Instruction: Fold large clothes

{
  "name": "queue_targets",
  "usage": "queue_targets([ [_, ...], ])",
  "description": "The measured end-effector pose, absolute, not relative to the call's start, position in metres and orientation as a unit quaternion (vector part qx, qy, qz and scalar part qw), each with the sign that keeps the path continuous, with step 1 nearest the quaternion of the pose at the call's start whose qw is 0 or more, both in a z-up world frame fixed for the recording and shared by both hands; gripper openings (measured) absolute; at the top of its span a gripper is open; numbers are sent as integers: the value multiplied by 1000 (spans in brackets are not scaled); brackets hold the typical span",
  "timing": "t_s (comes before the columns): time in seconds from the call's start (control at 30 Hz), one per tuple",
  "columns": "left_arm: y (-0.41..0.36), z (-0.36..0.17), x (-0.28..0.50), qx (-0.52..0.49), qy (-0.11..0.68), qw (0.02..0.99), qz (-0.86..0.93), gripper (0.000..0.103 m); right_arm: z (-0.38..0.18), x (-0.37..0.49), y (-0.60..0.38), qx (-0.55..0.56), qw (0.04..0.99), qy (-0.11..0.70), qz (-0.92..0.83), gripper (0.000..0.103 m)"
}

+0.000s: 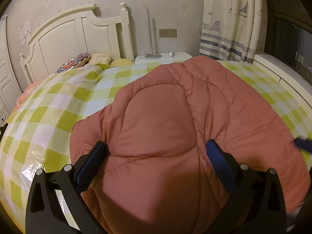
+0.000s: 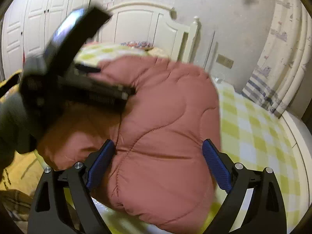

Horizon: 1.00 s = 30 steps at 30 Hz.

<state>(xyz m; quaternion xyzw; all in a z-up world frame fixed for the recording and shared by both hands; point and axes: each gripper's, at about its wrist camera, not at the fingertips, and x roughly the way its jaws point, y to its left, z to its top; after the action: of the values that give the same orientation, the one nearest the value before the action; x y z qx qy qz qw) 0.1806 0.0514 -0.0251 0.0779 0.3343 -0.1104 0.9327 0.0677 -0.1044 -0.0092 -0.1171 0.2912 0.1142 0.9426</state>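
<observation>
Jacket (image 1: 175, 120), pink and quilted, lies bunched on the checked bed (image 1: 48, 117); left gripper (image 1: 156, 152) and right gripper (image 2: 158, 152) both gape wide, puffy fabric bulging between their fingers, nothing clamped.

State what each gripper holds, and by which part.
Nothing is held. Both the left gripper and the right gripper have jaws wide open over the pink jacket.

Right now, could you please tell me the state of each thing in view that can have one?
Left gripper: open, fingers astride a puffy bulge of the jacket.
Right gripper: open, jacket between its fingers.
Jacket: pink, quilted, bunched on the bed, not neatly folded.
Bed cover: green and white check, spread flat under clear plastic.
Curtain: gathered to one side.
Wardrobe: doors shut.
</observation>
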Motion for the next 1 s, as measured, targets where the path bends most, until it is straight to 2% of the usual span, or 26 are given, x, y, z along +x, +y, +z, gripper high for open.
queue_targets([
  [0.13,57,-25,176,66,325,936,-114,101,6,68,-122,-81,958,257,95,91],
  [0.2,59,-25,173,57,326,936,-121,101,-18,86,-126,-72,942,312,99,93],
  [0.23,64,-22,171,39,324,935,-136,101,-28,91,-126,-73,938,322,102,99],
  [0.27,67,-19,170,26,323,935,-144,101,-34,90,-127,-75,941,313,101,99],
  [0.4,104,-5,148,-86,296,932,-192,101,-25,91,-135,-65,935,331,109,99],
  [0.47,132,-9,141,-163,310,913,-208,101,-16,88,-143,-43,935,333,115,99],
  [0.6,168,-32,141,-271,355,862,-238,101,-7,83,-180,53,935,328,126,99],
  [0.83,170,-77,143,-323,420,799,-285,101,-55,97,-247,320,838,392,204,99],
  [1.0,167,-77,147,-351,422,779,-303,101,-63,100,-233,325,818,402,253,99],
])
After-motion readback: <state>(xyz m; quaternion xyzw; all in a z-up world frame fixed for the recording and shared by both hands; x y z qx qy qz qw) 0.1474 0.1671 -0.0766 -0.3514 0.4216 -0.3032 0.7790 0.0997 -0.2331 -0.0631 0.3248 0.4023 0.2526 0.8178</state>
